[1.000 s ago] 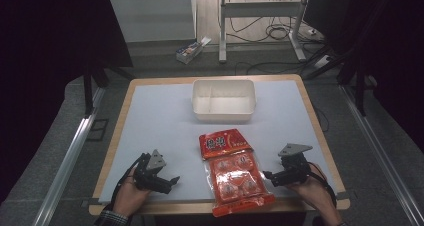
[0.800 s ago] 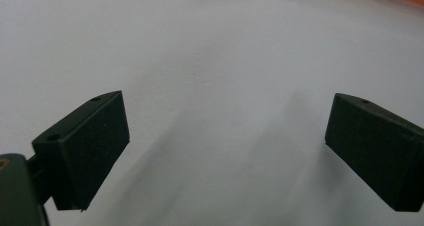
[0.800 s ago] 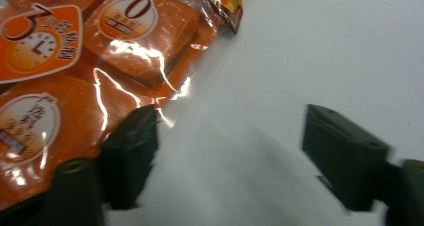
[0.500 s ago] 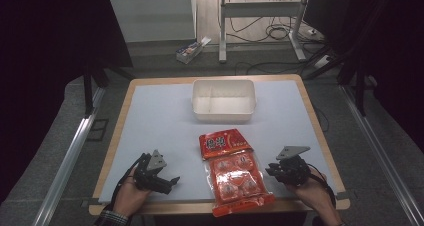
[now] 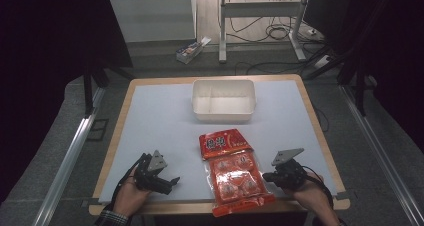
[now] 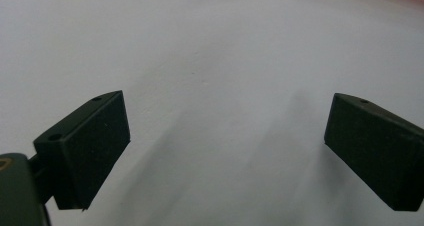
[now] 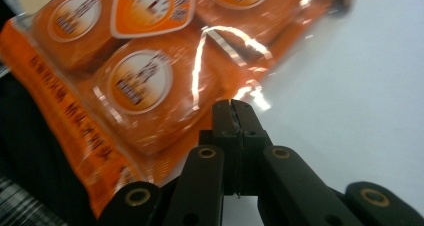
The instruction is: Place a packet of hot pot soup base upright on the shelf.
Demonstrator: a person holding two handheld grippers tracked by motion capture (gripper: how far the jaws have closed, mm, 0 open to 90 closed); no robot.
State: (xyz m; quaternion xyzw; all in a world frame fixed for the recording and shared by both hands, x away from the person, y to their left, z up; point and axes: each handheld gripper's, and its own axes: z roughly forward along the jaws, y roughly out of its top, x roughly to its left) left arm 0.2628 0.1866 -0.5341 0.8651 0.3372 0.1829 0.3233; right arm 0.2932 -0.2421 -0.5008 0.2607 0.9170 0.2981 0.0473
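So the right gripper [image 5: 266, 176] sits near the front right corner of the table [image 5: 150, 116], jaws pressed together with nothing between them. Its tips are just beside the right edge of the big orange snack pack [image 5: 236, 178]; in the right gripper view they look like they meet the plastic edge, can't tell for sure if they're touching. That pack [image 7: 150, 81] hangs a bit over the front edge of the table. A smaller red packet [image 5: 222, 142] lies just beyond it, overlapping its far end.

Left gripper [image 5: 172, 180] is near the front left, jaws spread wide over bare table surface [image 6: 210, 76], nothing between them. Plenty of open room ahead of it and to its left, and a clear strip between it and the orange pack on its right.

Further out from both grippers, well apart, a white two-compartment tray [image 5: 223, 100] sits near the far edge.

Count: two grippers, two packets, one tray.
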